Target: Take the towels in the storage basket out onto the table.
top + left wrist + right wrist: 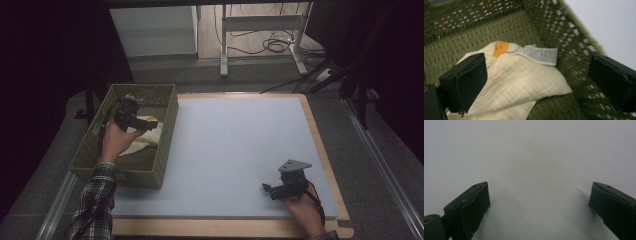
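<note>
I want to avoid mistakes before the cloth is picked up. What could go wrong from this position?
1. The open left tool is over the cream cloth, but its one jaw is near the green basket wall, so it might catch the weave.
2. A pinch may take only the top fold, or the white label, and the cloth could slip.
3. The right tool rests far off, so the basket may shift.

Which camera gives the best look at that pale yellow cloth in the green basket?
The left gripper view: the cloth lies close between open jaws, its white label and orange patch clear. The high view shows it small, partly behind the left gripper. The right gripper view faces the bare mat.
</note>
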Tool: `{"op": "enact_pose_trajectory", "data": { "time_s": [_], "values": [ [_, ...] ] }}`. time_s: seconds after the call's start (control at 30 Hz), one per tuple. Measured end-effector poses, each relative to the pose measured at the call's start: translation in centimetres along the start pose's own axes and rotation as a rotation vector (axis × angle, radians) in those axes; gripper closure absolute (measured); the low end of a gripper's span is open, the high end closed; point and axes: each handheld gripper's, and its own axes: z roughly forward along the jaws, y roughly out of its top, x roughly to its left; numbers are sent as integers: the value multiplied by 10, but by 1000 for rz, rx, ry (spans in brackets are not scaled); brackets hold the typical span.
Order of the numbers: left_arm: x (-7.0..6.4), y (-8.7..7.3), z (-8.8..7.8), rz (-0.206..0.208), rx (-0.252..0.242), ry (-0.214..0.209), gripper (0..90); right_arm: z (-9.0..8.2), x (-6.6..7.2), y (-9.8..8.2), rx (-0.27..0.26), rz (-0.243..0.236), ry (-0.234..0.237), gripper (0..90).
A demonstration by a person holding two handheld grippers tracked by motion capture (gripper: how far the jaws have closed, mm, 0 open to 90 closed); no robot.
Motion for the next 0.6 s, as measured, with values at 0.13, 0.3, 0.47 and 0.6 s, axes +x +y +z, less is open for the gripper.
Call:
{"op": "enact_pose_trajectory", "data": {
  "time_s": [0.13, 0.3, 0.47, 0.6],
  "values": [
    [10, -2, 12, -14, 40, -2, 28, 0, 0, 0, 0, 0, 0, 32],
    [19, -2, 23, -32, 90, 16, 27, 0, 0, 0, -1, 0, 0, 32],
    [32, -3, 35, -54, 143, 34, 21, 0, 0, 0, -1, 0, 1, 32],
    [43, -5, 43, -87, 200, 45, 20, 0, 0, 0, -1, 0, 1, 33]
  ]
}}
